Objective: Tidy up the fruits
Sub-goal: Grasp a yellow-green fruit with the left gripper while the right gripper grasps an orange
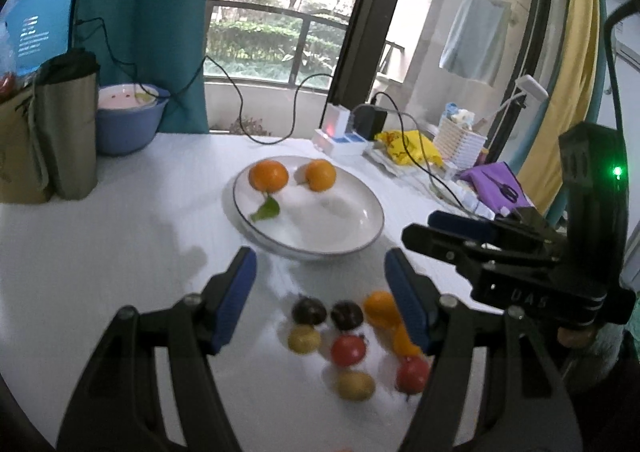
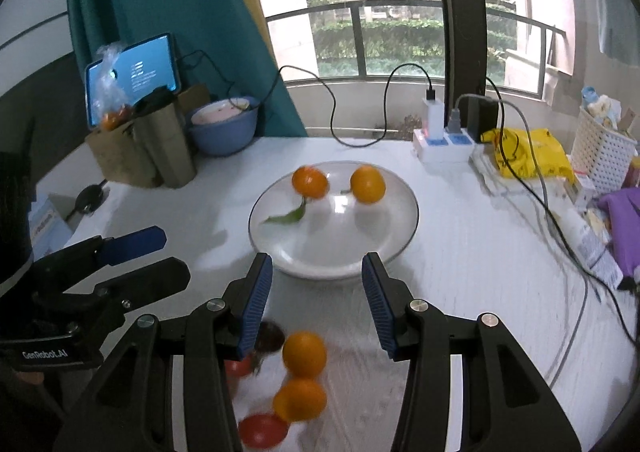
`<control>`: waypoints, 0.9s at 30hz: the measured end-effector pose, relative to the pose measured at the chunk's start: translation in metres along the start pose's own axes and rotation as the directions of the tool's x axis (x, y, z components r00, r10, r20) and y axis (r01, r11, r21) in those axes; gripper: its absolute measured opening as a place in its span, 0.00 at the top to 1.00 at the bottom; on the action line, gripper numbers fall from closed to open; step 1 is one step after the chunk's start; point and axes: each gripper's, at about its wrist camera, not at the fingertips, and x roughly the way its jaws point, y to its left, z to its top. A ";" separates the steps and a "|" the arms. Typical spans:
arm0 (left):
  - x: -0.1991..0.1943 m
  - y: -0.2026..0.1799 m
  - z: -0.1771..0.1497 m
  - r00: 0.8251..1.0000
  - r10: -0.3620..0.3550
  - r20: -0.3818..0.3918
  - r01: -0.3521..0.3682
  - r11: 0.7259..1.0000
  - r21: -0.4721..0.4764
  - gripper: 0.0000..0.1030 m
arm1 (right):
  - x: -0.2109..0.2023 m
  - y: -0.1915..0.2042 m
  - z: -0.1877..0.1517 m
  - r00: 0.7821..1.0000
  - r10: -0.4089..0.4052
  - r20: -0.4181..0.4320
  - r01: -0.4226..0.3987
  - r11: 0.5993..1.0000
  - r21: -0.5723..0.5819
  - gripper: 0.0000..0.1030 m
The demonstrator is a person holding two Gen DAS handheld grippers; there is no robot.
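A white plate (image 1: 352,228) (image 2: 384,244) sits mid-table and holds two oranges (image 1: 268,175) (image 1: 320,174) (image 2: 310,182) (image 2: 367,184) and a green leaf (image 1: 265,210). Nearer me, loose on the table, lie dark fruits (image 1: 308,310), red ones (image 1: 348,349), yellow ones (image 1: 355,385) and two oranges (image 1: 380,308) (image 2: 304,354) (image 2: 300,400). My left gripper (image 1: 320,284) is open and empty above this pile. My right gripper (image 2: 318,292) is open and empty above the two loose oranges; it also shows at the right of the left wrist view (image 1: 452,228).
At the back left stand a tablet (image 1: 44,32), a brown bag (image 1: 16,148), a steel cup (image 1: 72,124) and a blue bowl (image 1: 128,120). At the right are a power strip (image 2: 444,140) with cables, a yellow bag (image 2: 528,158), a white basket (image 2: 600,156) and purple cloth (image 1: 496,184).
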 end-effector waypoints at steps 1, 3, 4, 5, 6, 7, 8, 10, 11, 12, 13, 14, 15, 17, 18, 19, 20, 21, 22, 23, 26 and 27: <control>-0.002 -0.002 -0.004 1.000 0.002 -0.002 -0.002 1.000 -0.001 0.34 | -0.003 0.001 -0.004 1.000 0.002 -0.001 -0.002 1.000 0.001 0.52; -0.007 -0.004 -0.010 1.000 0.004 -0.004 -0.004 1.000 -0.001 0.34 | -0.007 0.002 -0.010 1.000 0.003 -0.003 -0.003 1.000 0.004 0.52; -0.008 -0.005 -0.012 1.000 0.005 -0.005 -0.005 1.000 -0.002 0.34 | -0.009 0.002 -0.013 1.000 0.003 -0.004 -0.003 1.000 0.006 0.52; -0.010 -0.007 -0.015 1.000 0.005 -0.007 -0.005 1.000 -0.003 0.34 | -0.010 0.002 -0.017 1.000 0.004 -0.005 -0.004 1.000 0.008 0.52; -0.011 -0.008 -0.018 1.000 0.007 -0.008 -0.007 1.000 -0.004 0.34 | -0.012 0.003 -0.019 1.000 0.006 -0.006 -0.006 1.000 0.009 0.52; -0.013 -0.009 -0.021 1.000 0.008 -0.010 -0.008 1.000 -0.006 0.34 | -0.014 0.004 -0.023 1.000 0.006 -0.008 -0.006 1.000 0.009 0.52; -0.013 -0.010 -0.023 1.000 0.009 -0.011 -0.009 1.000 -0.007 0.34 | -0.015 0.004 -0.025 1.000 0.006 -0.009 -0.006 1.000 0.009 0.52; -0.014 -0.012 -0.028 1.000 0.014 -0.018 -0.014 1.000 -0.011 0.34 | -0.018 0.005 -0.031 1.000 0.009 -0.011 -0.009 1.000 0.009 0.52; -0.014 -0.013 -0.031 1.000 0.016 -0.022 -0.016 1.000 -0.013 0.34 | -0.018 0.006 -0.034 1.000 0.010 -0.014 -0.010 1.000 0.010 0.52; -0.014 -0.013 -0.034 1.000 0.018 -0.025 -0.018 1.000 -0.014 0.34 | -0.019 0.006 -0.037 1.000 0.013 -0.018 -0.013 1.000 0.012 0.52; -0.013 -0.014 -0.037 0.999 0.021 -0.031 -0.022 1.000 -0.016 0.34 | -0.018 0.006 -0.040 1.000 0.016 -0.022 -0.015 1.000 0.014 0.52; -0.012 -0.014 -0.040 0.999 0.024 -0.038 -0.025 1.000 -0.018 0.34 | -0.017 0.006 -0.043 0.999 0.019 -0.028 -0.019 1.000 0.016 0.52; -0.010 -0.014 -0.043 0.998 0.030 -0.050 -0.031 0.999 -0.022 0.34 | -0.016 0.006 -0.046 0.999 0.022 -0.035 -0.022 1.000 0.017 0.52; -0.007 -0.014 -0.049 0.997 0.037 -0.068 -0.038 0.999 -0.023 0.34 | -0.012 0.007 -0.051 0.998 0.030 -0.052 -0.029 0.999 0.018 0.52; -0.004 -0.014 -0.053 0.996 0.040 -0.082 -0.042 0.999 -0.020 0.34 | -0.010 0.007 -0.054 0.998 0.035 -0.060 -0.034 0.999 0.019 0.52; -0.003 -0.015 -0.056 0.995 0.041 -0.091 -0.043 0.999 -0.016 0.34 | -0.008 0.008 -0.056 0.997 0.039 -0.067 -0.037 0.999 0.020 0.52; 0.000 -0.016 -0.058 0.994 0.042 -0.104 -0.043 0.999 -0.011 0.34 | -0.005 0.008 -0.058 0.996 0.042 -0.078 -0.041 0.999 0.021 0.52; 0.002 -0.017 -0.060 0.992 0.042 -0.116 -0.043 0.999 -0.007 0.34 | -0.003 0.008 -0.059 0.995 0.045 -0.087 -0.043 0.999 0.023 0.52; 0.004 -0.017 -0.062 0.991 0.043 -0.127 -0.043 0.999 -0.003 0.34 | 0.000 0.008 -0.061 0.994 0.048 -0.097 -0.045 0.999 0.025 0.52; 0.007 -0.018 -0.063 0.990 0.045 -0.135 -0.046 0.999 0.000 0.34 | 0.003 0.007 -0.062 0.993 0.051 -0.107 -0.049 0.998 0.028 0.52; 0.011 -0.022 -0.064 0.987 0.052 -0.151 -0.050 0.999 0.021 0.34 | 0.009 0.008 -0.065 0.991 0.060 -0.123 -0.057 0.998 0.033 0.52; 0.011 -0.023 -0.065 0.987 0.053 -0.154 -0.049 0.998 0.030 0.34 | 0.010 0.008 -0.066 0.990 0.062 -0.128 -0.058 0.998 0.035 0.52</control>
